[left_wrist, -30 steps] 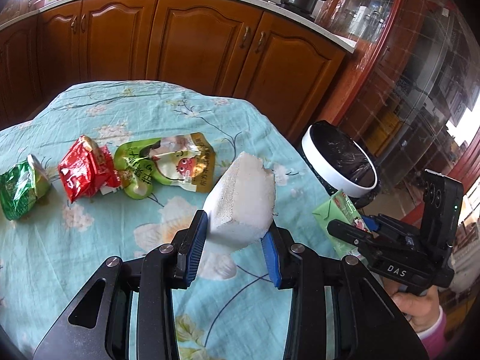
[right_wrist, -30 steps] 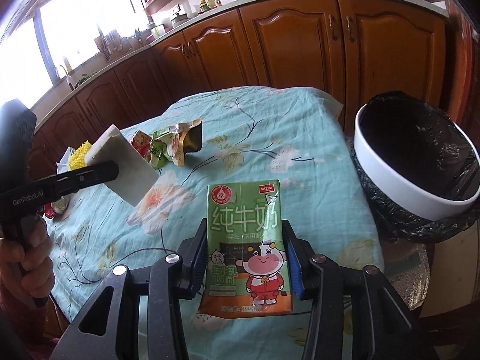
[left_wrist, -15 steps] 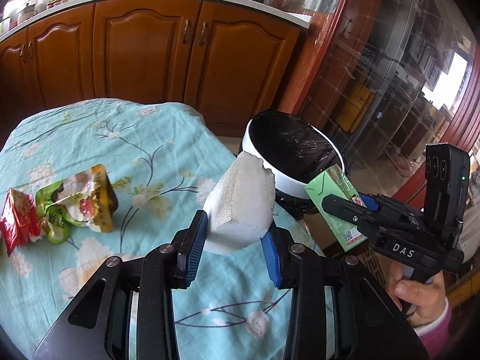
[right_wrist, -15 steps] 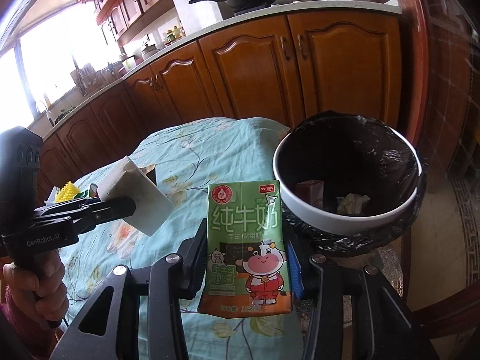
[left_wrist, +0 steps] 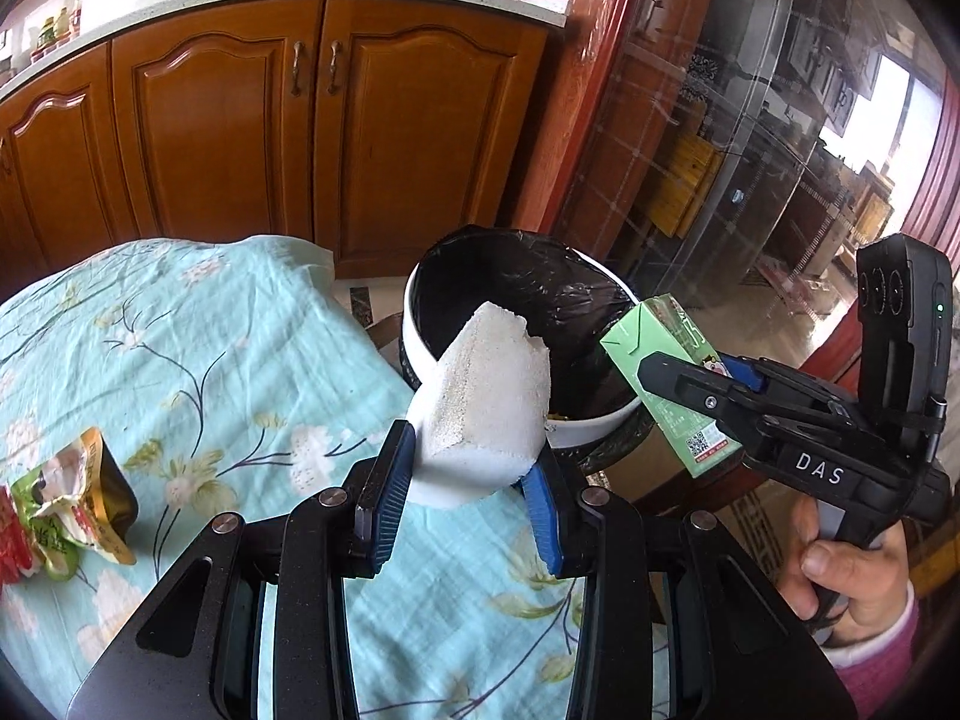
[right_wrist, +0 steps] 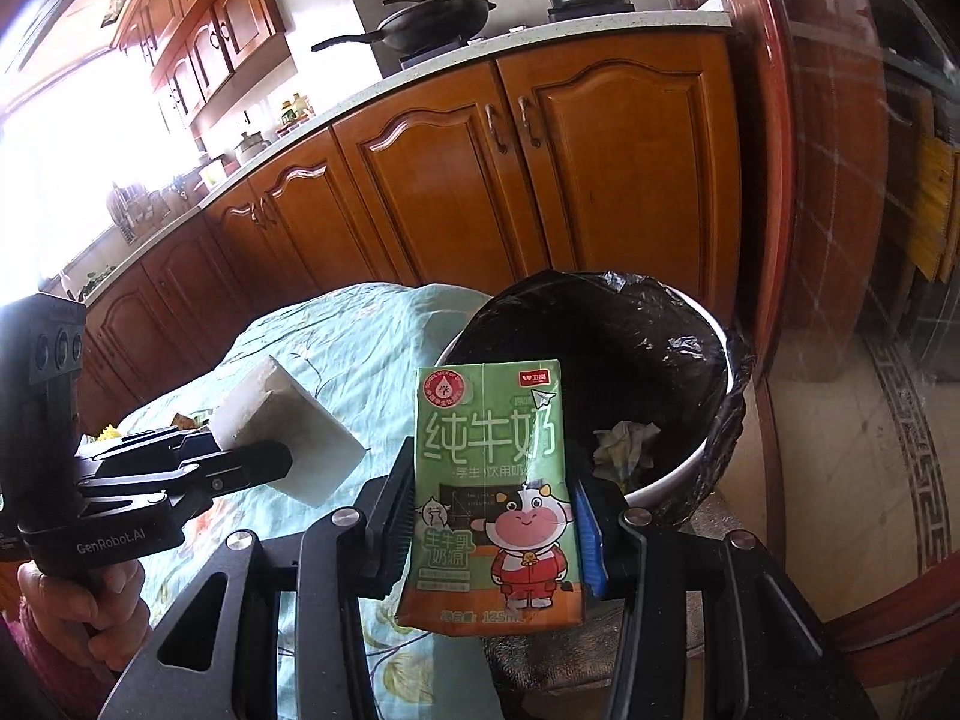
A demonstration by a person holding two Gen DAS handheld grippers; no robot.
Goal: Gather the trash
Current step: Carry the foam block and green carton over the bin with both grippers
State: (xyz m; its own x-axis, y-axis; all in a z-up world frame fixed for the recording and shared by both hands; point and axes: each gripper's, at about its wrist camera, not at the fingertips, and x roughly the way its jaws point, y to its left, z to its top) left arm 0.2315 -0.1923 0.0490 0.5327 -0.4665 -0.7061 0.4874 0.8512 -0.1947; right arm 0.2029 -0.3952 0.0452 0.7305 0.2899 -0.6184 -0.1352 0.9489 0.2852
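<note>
My left gripper (left_wrist: 465, 474) is shut on a white foam block (left_wrist: 489, 396) and holds it at the near rim of the white trash bin (left_wrist: 591, 420) lined with a black bag. My right gripper (right_wrist: 492, 510) is shut on a green milk carton (right_wrist: 492, 480) and holds it upright at the bin's near rim (right_wrist: 672, 480); crumpled trash (right_wrist: 624, 441) lies inside. The carton (left_wrist: 672, 384) also shows in the left wrist view, the foam block (right_wrist: 288, 432) in the right wrist view.
The table has a teal flowered cloth (left_wrist: 198, 360). A green snack wrapper (left_wrist: 72, 498) and a red one (left_wrist: 9, 540) lie at its left. Wooden kitchen cabinets (left_wrist: 300, 132) stand behind. A glass partition (left_wrist: 750, 150) is at the right.
Both grippers have swung right from above the table toward the bin, carrying the foam block and the carton. The wrappers have slid to the left edge of view.
</note>
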